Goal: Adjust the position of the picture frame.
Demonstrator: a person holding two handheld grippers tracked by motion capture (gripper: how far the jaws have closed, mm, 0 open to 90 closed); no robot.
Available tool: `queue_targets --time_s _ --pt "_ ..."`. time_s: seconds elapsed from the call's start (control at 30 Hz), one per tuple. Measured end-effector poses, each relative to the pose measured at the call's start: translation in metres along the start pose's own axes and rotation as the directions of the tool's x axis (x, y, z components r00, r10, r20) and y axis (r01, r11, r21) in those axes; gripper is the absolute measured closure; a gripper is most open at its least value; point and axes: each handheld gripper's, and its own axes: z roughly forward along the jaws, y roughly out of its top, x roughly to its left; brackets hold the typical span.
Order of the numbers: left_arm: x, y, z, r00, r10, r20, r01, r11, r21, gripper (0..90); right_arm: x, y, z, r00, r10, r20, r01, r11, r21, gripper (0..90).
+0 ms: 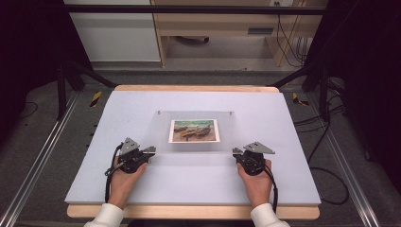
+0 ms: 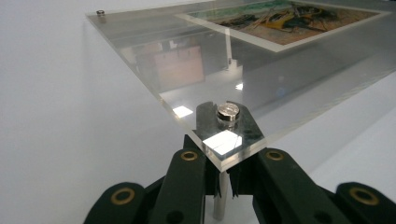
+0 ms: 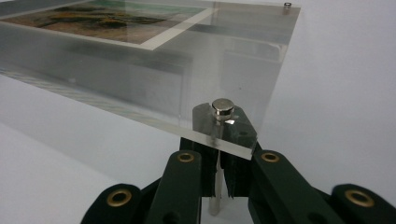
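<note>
Left gripper (image 1: 150,150) and right gripper (image 1: 235,151) each clenched on a metal standoff post (image 2: 221,196) beneath a near corner of the clear acrylic frame (image 1: 163,127), which lies ahead of both on the white table (image 1: 283,179), print (image 1: 194,130) inside.

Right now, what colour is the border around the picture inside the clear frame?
White: the border rings a picture of brown and green tones. The high view shows it best.

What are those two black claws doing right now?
Left gripper: shut on the clear acrylic picture frame's silver leg.
Right gripper: shut on another silver leg.
</note>
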Motion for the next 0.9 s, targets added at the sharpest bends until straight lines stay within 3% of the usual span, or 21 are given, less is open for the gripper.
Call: queue_targets --time_s 0.13,0.3,0.63,0.9 --pt "0.001 0.0 0.0 1.0 -0.007 0.004 0.007 1.0 0.003 83.4 0.0 0.0 0.0 1.0 0.001 -0.002 -0.001 1.0 0.0 83.5" --pt "0.005 -0.001 -0.002 0.999 -0.045 0.01 0.045 0.999 0.005 73.9 -0.005 0.0 -0.006 1.0 0.007 0.006 -0.007 1.0 0.009 69.3" --pt "0.004 0.0 -0.004 0.9998 -0.017 -0.006 0.017 0.9997 0.018 65.5 -0.003 0.002 -0.009 1.0 -0.008 -0.005 0.008 1.0 0.007 59.4" --pt "0.0 0.003 -0.008 1.0 -0.002 -0.007 0.002 0.9998 0.021 50.7 0.001 0.002 -0.016 0.9998 -0.014 -0.017 0.014 1.0 -0.001 47.3"
